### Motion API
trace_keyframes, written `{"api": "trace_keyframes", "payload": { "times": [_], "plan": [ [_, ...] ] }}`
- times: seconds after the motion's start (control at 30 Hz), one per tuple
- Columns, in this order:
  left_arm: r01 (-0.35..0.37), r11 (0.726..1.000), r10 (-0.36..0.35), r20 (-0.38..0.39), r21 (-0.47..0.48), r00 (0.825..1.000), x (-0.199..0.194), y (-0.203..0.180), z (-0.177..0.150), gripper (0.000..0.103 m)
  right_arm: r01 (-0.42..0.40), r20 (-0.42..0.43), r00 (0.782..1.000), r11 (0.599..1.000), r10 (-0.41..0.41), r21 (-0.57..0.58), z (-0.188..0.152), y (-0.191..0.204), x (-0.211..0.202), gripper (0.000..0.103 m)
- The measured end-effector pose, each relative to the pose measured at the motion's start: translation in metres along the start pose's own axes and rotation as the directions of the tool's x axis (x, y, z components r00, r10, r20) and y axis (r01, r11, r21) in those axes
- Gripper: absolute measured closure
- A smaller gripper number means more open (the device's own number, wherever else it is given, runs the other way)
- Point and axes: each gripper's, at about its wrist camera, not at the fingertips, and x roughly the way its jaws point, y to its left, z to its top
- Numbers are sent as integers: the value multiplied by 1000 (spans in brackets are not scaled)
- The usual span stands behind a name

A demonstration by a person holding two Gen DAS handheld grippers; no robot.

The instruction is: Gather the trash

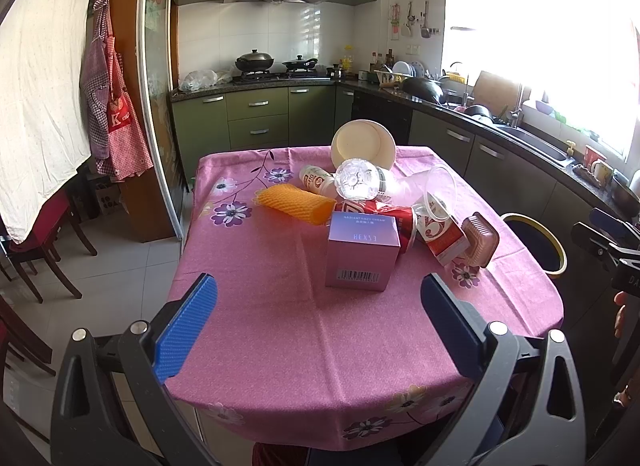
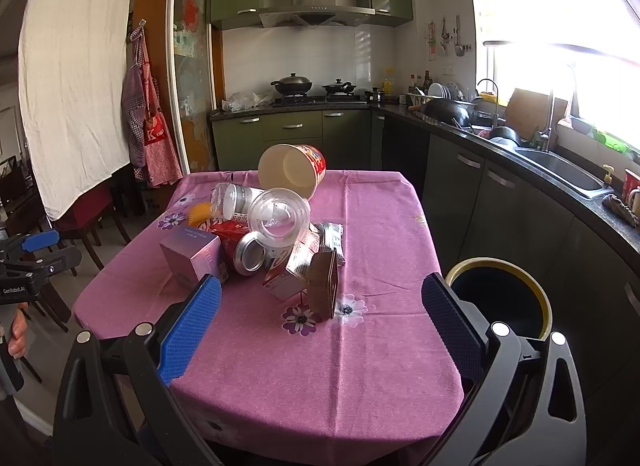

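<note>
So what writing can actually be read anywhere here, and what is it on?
"RADIANT LACY CREAM": purple box, top face.
"HEXZE", roughly, seen upside down: same box.
"K": red apron.
"GenRobot.AI": left claw body, in the right view.
Barcode digits, red can, carton and bottle labels: too blurred.

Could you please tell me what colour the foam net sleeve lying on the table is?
The foam net sleeve is orange, clearest in the left wrist view.

The red can [image 1: 394, 221] lies mostly hidden behind the purple box [image 1: 362, 252], and glare whites out the window [image 1: 540, 25].
</note>
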Motion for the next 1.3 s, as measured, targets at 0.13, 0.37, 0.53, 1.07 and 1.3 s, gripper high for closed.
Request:
{"api": "trace_keyframes", "payload": {
  "times": [0.13,0.37,0.53,1.07,1.3],
  "plan": [
    [0,1000,0,1,3,1000,0,-2,0,6,-1,-2,1000,1000,1,2,3,-1,2,4],
    [1,1000,-1,-1,4,1000,-1,-2,0,6,-1,-3,1000,1000,1,3,3,0,3,4],
    [1,1000,-1,-2,4,1000,0,-3,0,6,-2,-3,1000,1000,2,4,3,0,2,4],
    [-8,1000,7,-5,-10,1000,-1,-3,0,6,-4,-11,1000,1000,4,5,0,1,6,4],
    [-1,1000,1,-10,-4,1000,-1,-4,1,6,-4,-11,1000,1000,4,6,0,1,7,4]
  ]
}}
